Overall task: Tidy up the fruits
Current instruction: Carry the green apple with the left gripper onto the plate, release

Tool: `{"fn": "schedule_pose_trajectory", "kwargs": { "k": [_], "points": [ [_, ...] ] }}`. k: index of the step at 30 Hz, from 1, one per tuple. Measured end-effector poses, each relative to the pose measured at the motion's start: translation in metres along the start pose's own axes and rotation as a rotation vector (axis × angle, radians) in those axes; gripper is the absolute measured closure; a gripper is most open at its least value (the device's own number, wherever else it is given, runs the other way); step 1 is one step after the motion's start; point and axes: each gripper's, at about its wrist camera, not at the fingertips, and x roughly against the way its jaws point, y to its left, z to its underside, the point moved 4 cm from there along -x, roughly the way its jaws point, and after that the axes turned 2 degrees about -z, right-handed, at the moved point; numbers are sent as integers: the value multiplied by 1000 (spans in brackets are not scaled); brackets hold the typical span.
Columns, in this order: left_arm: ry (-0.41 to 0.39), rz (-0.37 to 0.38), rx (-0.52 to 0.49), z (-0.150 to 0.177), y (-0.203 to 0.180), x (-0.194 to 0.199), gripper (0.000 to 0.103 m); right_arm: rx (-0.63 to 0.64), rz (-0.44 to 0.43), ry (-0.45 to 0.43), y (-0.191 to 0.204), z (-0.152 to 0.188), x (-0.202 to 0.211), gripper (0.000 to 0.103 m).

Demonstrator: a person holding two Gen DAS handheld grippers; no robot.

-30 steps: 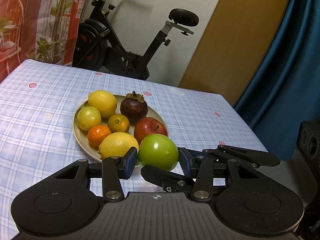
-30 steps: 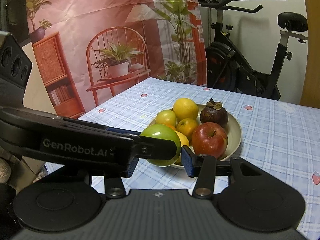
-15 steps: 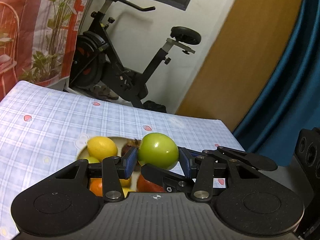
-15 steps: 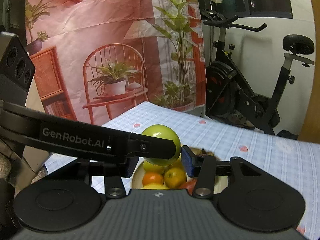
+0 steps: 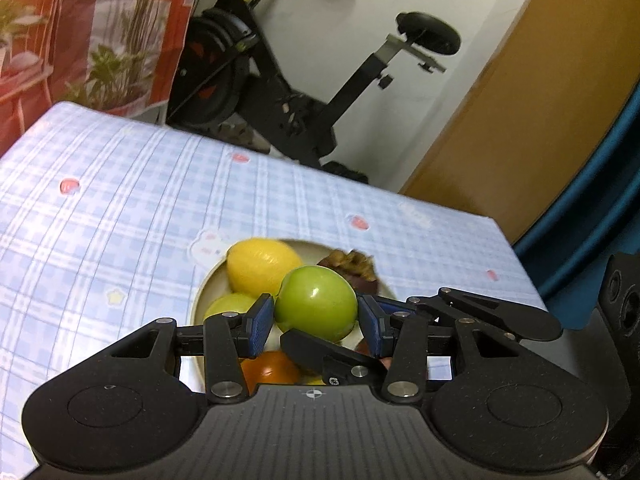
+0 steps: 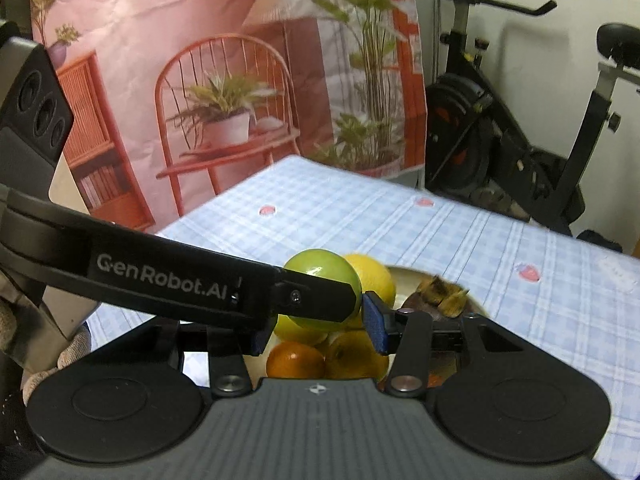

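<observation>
A green apple [image 5: 316,304] hangs between the blue pads of my left gripper [image 5: 316,322], which is shut on it. My right gripper [image 6: 318,330] is shut on the same green apple [image 6: 320,268], coming at it from the side. One finger [image 5: 332,354] of the right gripper crosses under the apple in the left wrist view. A left gripper finger [image 6: 180,280] crosses in front of it in the right wrist view. Just below lies a beige plate [image 5: 200,300] with a lemon [image 5: 260,266], a mangosteen [image 5: 352,264], a yellow-green fruit [image 5: 230,308] and an orange [image 5: 270,368].
The table wears a blue checked cloth [image 5: 120,208]; its far edge runs close behind the plate. An exercise bike [image 5: 280,92] stands beyond it, beside a wooden door [image 5: 520,100] and a blue curtain [image 5: 592,216]. A gloved hand [image 6: 28,344] shows at the lower left.
Both grippers have carried the green apple together from the plate's near side to above the fruit on it. The plate now sits under the fingers, mostly hidden. Neither grip changed.
</observation>
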Motion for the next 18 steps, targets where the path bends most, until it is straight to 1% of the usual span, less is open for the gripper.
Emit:
{"fn": "schedule_pose_trajectory", "kwargs": {
  "k": [4, 10, 13, 16, 18],
  "points": [
    [8, -15, -17, 3, 2, -4, 54, -1, -2, 24, -2, 5, -11, 54],
    [11, -22, -19, 4, 0, -9, 54, -3, 15, 33, -5, 7, -17, 54],
    [13, -41, -21, 3, 0, -9, 53, 0, 32, 26, -6, 5, -15, 53],
    [6, -49, -12, 2, 2, -5, 51, 5, 33, 43, -6, 7, -14, 53],
    [-7, -57, -10, 1, 3, 0, 46, 1, 34, 40, -6, 8, -10, 53]
  ]
}}
